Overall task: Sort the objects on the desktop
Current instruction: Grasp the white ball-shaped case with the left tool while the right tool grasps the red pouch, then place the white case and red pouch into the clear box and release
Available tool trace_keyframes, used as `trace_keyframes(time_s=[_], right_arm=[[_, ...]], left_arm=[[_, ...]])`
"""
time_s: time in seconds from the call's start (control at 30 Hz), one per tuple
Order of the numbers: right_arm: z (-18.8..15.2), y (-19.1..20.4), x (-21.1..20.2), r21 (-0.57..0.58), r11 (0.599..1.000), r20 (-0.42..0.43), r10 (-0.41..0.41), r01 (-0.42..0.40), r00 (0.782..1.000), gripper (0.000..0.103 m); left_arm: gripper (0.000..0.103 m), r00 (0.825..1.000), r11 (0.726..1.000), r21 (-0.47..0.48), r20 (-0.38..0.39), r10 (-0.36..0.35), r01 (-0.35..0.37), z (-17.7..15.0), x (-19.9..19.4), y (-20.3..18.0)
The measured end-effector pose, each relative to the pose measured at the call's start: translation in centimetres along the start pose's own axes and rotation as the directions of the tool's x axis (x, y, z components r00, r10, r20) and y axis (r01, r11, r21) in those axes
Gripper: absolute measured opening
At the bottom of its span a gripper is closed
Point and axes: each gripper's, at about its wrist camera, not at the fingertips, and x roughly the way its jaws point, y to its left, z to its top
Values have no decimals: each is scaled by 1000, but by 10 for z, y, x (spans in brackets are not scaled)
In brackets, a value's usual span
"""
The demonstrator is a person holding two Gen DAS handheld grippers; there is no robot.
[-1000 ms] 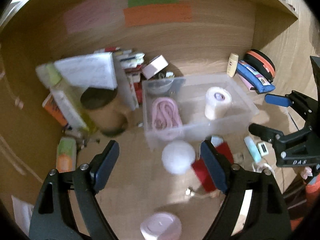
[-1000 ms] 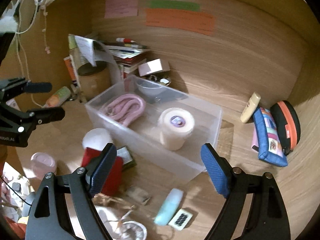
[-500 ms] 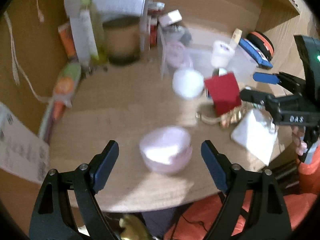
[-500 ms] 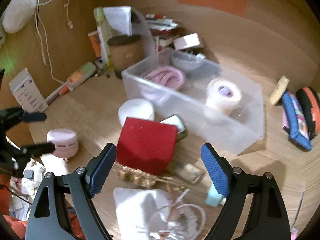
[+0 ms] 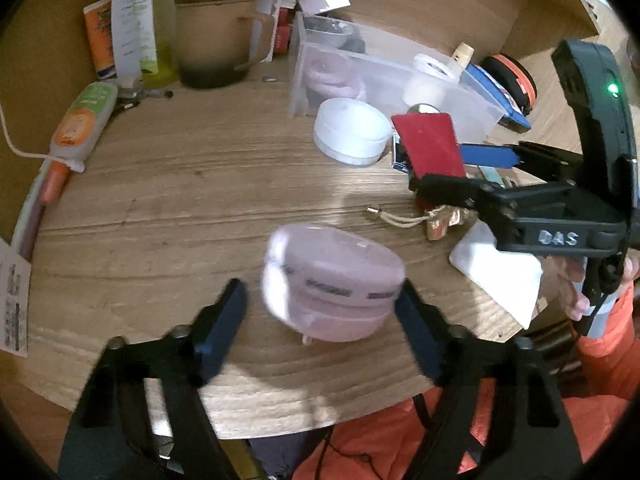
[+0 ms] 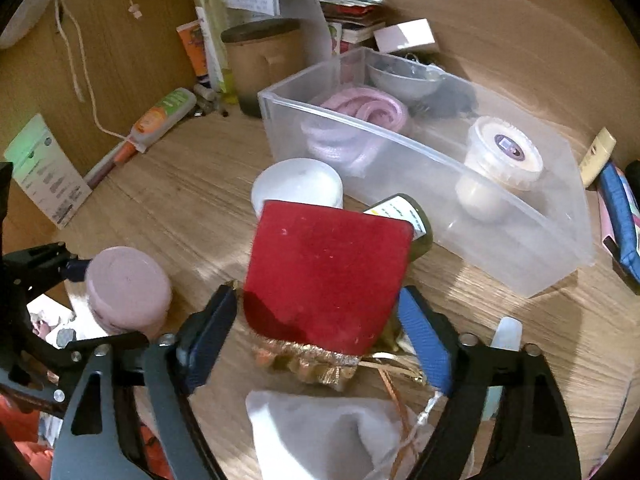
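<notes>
A round pink device (image 5: 332, 280) sits near the desk's front edge, also in the right wrist view (image 6: 128, 288). My left gripper (image 5: 320, 312) is open with its fingers on either side of it, not closed on it. A red velvet pouch (image 6: 326, 276) with a gold frilled edge lies on the desk, also in the left wrist view (image 5: 432, 146). My right gripper (image 6: 316, 332) is open and straddles the pouch's near end. A clear plastic bin (image 6: 560, 248) behind holds a pink cable coil (image 6: 352, 120), a tape roll (image 6: 504, 156) and a bowl (image 6: 404, 76).
A white round jar (image 6: 298, 184) and a small green bottle (image 6: 404, 212) lie by the bin. A white cloth bag (image 6: 332, 436) is at the front. A brown mug (image 5: 216, 36), tubes and books crowd the back left. A blue pencil case (image 6: 622, 208) is at the right.
Both grippers have pulled back and dropped toward the desk front. The left now brackets the pink device; the right now brackets the red pouch.
</notes>
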Motion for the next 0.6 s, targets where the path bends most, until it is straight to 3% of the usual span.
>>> trace_keyframes(time_s=[0.07,0.23,0.6], right_arm=[[1,-2,3,5,1000,-15,19,-19,1000,50],[-1,-10,1,27,995,-14,91,-91,996,27],[-1,-20,-34,4,996,99,85,-85,991,17]], left_arm=[[61,1000,1000,1,10,20,-20,0,1,-1],[61,999,999,-17,24,38,-37,3,-1,3],[61,992,999,-35,117,38,-34,33,-20,-1]])
